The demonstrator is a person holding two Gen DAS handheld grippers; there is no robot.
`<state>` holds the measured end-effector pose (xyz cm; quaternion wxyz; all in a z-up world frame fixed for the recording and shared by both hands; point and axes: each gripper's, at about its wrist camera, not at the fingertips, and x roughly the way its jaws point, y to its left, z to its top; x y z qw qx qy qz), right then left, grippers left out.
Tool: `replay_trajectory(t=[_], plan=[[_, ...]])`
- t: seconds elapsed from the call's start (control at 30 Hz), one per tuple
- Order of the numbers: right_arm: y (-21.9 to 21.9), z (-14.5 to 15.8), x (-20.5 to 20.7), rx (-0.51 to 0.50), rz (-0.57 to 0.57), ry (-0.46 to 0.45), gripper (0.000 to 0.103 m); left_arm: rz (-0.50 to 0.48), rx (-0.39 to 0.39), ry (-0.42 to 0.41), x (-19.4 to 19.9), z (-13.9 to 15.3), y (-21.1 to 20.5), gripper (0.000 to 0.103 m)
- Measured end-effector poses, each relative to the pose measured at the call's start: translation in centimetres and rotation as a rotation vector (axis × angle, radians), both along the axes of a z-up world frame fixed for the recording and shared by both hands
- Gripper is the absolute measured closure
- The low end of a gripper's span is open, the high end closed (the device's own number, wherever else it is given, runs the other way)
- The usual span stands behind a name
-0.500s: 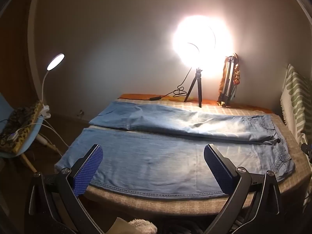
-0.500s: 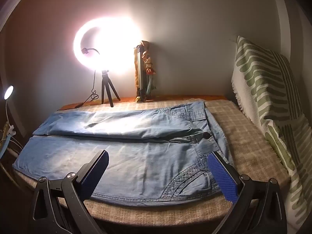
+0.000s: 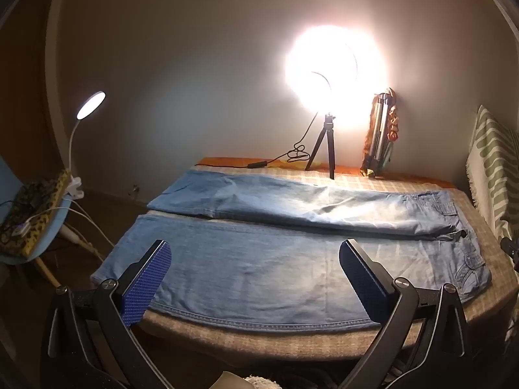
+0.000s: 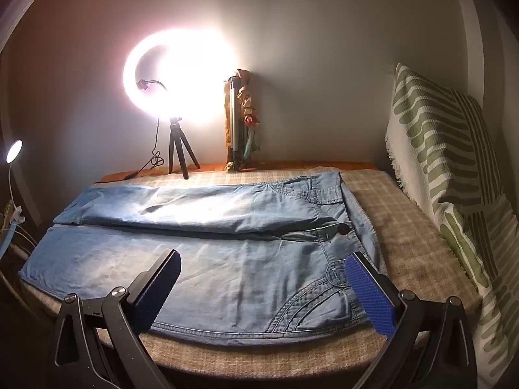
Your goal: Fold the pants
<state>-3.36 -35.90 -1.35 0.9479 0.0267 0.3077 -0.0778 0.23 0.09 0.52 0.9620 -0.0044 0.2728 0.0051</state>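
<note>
Light blue jeans (image 3: 275, 236) lie flat on the checked table cover, legs stretched to the left, waist with button and pockets at the right (image 4: 337, 227). The far leg (image 4: 194, 207) lies beside the near leg, parted by a dark seam. My left gripper (image 3: 254, 261) hovers open above the near leg, close to the front edge, nothing between its blue pads. My right gripper (image 4: 262, 275) stands open over the near hip and front pocket, also holding nothing.
A bright ring light on a small tripod (image 3: 326, 149) stands at the back with its cable. A folded tripod (image 4: 238, 123) leans on the wall. A green-patterned cushion (image 4: 447, 175) lines the right side. A chair with a clip lamp (image 3: 35, 210) stands left of the table.
</note>
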Motion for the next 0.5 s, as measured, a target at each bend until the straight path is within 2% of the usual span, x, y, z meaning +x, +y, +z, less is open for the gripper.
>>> replay_trajectory(t=[0.5], plan=[[-0.61,0.09,-0.46,-0.002,-0.013,-0.012,0.001,-0.005,-0.006,-0.004,-0.39,-0.19,-0.34,0.0]])
